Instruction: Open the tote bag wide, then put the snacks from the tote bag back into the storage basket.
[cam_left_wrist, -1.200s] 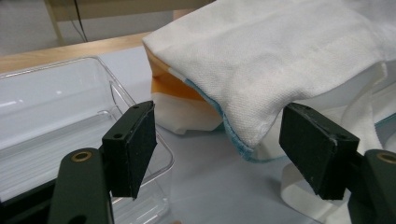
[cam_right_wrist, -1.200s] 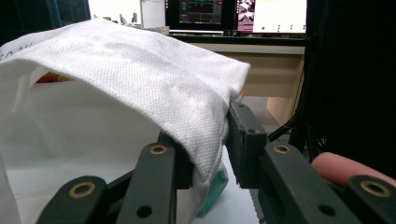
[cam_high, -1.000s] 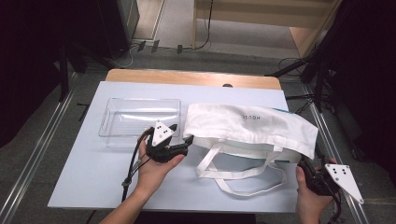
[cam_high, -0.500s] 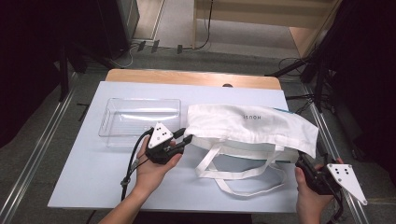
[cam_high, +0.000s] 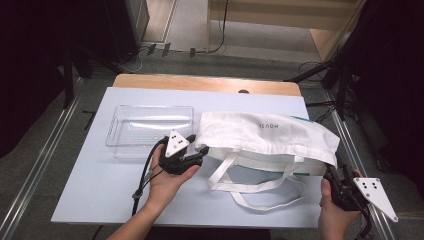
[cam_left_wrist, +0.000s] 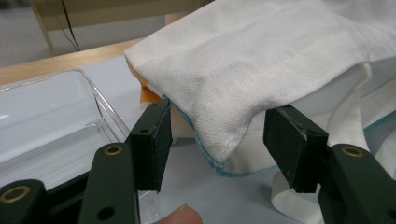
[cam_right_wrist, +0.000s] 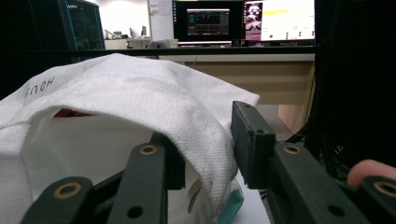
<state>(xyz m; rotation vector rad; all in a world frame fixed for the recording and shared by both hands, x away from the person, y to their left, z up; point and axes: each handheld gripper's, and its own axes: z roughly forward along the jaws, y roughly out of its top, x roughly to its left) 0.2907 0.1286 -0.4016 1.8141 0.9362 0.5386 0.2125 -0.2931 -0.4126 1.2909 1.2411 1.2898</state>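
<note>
A white tote bag (cam_high: 265, 132) lies on its side on the pale table, its looped handles (cam_high: 260, 185) trailing toward me. My left gripper (cam_high: 200, 155) sits at the bag's left corner. In the left gripper view that corner (cam_left_wrist: 224, 135) hangs between the jaws with a gap on each side; the jaws have just been opening. My right gripper (cam_high: 337, 175) is at the bag's right end. There the fabric (cam_right_wrist: 205, 140) fills the space between both pads, and the jaws have just been closing on it. Something orange (cam_left_wrist: 147, 93) and a teal edge (cam_right_wrist: 233, 200) peek from inside the bag.
A clear plastic tray (cam_high: 150, 125) stands empty just left of the bag, close behind my left gripper. A wooden strip (cam_high: 205, 82) runs along the table's far edge. Monitors (cam_right_wrist: 243, 21) glow on a desk beyond. Bare tabletop (cam_high: 100, 185) lies at the front left.
</note>
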